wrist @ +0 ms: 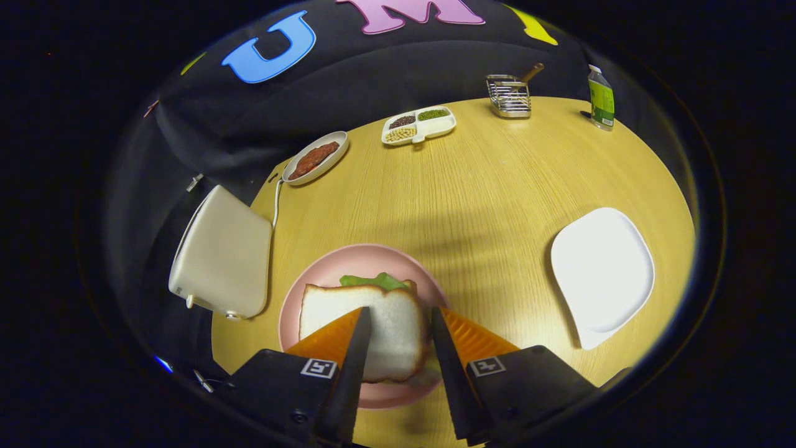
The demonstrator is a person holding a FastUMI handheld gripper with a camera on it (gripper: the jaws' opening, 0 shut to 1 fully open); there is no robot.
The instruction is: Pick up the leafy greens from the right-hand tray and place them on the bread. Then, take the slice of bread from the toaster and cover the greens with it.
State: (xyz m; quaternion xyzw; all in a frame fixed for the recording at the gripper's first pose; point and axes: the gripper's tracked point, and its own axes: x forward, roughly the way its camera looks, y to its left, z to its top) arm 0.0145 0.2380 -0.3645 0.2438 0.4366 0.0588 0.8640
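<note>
A slice of white bread (326, 314) lies flat on the pink plate (354, 256), just right of the white toaster (221, 255). Leafy greens (373, 281) peek out from under the slice's far edge. My gripper (400, 309) hovers over the plate with its fingers apart. The left finger crosses the top of the slice, and the right one stands by the slice's right edge. Neither finger presses on the bread. To the right, the white square tray (602, 274) holds nothing.
At the back of the wooden table (497, 186) stand an oval dish with red meat (314, 158), a divided dish of beans (418, 124), a wire rack (509, 94) and a green bottle (601, 96). The toaster's cord runs toward the oval dish.
</note>
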